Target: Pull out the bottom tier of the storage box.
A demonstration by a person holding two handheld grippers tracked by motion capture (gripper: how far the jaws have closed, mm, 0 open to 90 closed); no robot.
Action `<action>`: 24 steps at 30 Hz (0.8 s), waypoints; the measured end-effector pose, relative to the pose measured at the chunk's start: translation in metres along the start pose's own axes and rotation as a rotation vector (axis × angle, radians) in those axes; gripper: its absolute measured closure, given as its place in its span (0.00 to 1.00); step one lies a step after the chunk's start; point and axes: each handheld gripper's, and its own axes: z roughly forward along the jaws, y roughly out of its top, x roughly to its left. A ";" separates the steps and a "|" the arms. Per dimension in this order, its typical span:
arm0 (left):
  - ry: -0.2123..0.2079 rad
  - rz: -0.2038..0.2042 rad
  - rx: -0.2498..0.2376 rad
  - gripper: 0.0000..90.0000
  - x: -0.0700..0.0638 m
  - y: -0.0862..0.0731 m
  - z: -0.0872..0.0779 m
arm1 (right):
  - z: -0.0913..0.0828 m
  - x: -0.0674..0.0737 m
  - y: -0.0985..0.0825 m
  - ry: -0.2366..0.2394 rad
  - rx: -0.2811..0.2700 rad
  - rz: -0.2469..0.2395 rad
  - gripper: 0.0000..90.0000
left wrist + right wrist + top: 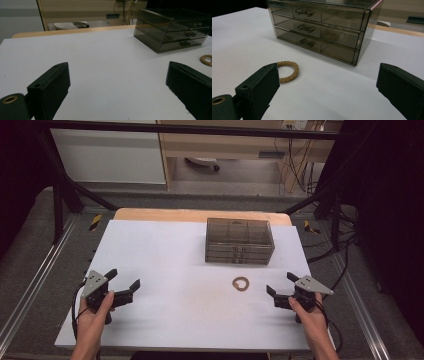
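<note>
A smoky see-through drawer box [239,241] with three shut drawers stands at the back middle of the white sheet [165,265]. A tan braided ring [240,283] lies flat in front of it. My left gripper [123,279] rests open near the sheet's left front, far from both. My right gripper [282,284] is open a short way right of the ring. The right gripper view has the ring [289,71] just past the left jaw and the box [322,30] behind. In the left gripper view the box [172,30] and the ring [207,60] sit far right.
A wooden table edge [200,215] runs behind the sheet. Black frame bars [65,185] and metal rails [30,285] flank the table. Cables [340,245] hang at the right. A cabinet [225,145] stands beyond.
</note>
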 end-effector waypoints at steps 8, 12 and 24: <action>0.001 0.003 0.012 0.06 -0.001 -0.001 0.002 | 0.005 0.010 0.001 0.029 0.078 -0.021 0.09; 0.008 0.009 0.019 0.06 -0.001 -0.002 0.002 | 0.008 0.014 0.005 0.000 0.130 -0.022 0.06; 0.024 0.020 0.033 0.06 -0.001 -0.004 0.002 | 0.019 0.025 0.022 -0.088 0.205 -0.089 0.10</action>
